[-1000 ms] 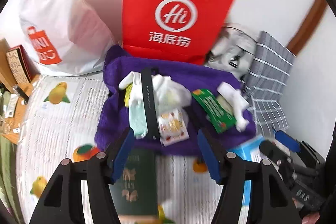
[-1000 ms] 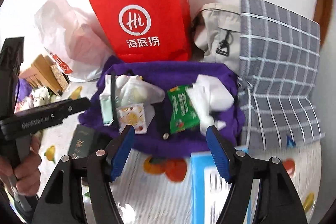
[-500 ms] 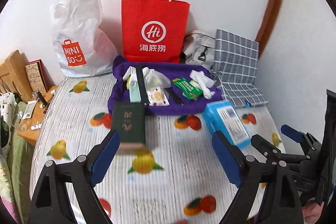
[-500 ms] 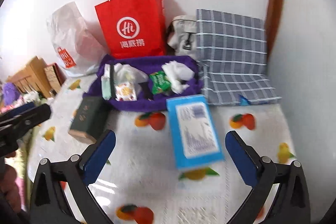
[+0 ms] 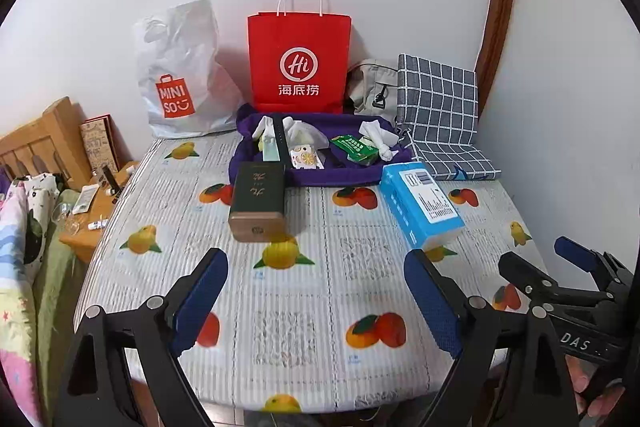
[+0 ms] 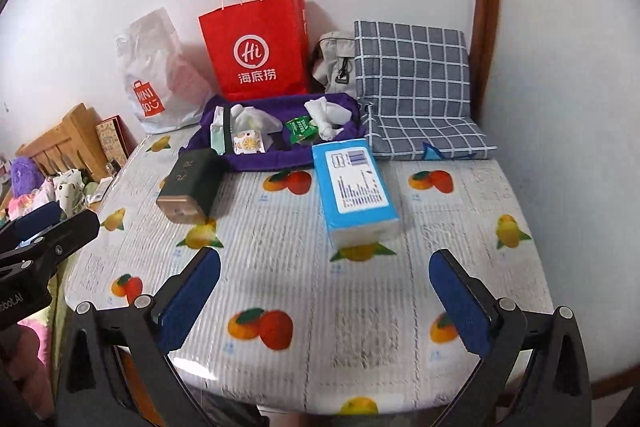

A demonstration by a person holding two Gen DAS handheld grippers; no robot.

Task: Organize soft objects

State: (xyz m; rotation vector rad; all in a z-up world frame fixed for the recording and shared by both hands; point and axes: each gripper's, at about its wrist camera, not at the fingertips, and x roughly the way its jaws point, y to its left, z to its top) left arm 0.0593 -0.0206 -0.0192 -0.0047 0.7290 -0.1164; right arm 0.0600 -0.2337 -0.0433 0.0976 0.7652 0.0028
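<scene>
Both grippers spread, empty, above the table edge.
Left gripper (image 5: pixel 316 301) and right gripper (image 6: pixel 324 301) hold nothing; blue tissue pack (image 6: pixel 354 187) lies beside purple bag (image 6: pixel 280 155).

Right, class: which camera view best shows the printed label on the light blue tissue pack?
The right wrist view: the light blue tissue pack lies near centre, label facing up. The left wrist view shows it off to the right, label angled and smaller.

Blue tissue pack (image 6: pixel 354 187), white label up, lying flat on the worktop just ahead of the right hand-held gripper (image 6: pixel 325 303). Farther ahead, purple cloth (image 6: pixel 280 157) spread flat, carrying white crumpled tissues (image 6: pixel 326 115), a green packet (image 6: pixel 300 129), an orange-print packet (image 6: pixel 249 142), perhaps wipes. Dark green box (image 5: pixel 258 201) ahead of the left hand-held gripper (image 5: pixel 316 301), flat.
</scene>
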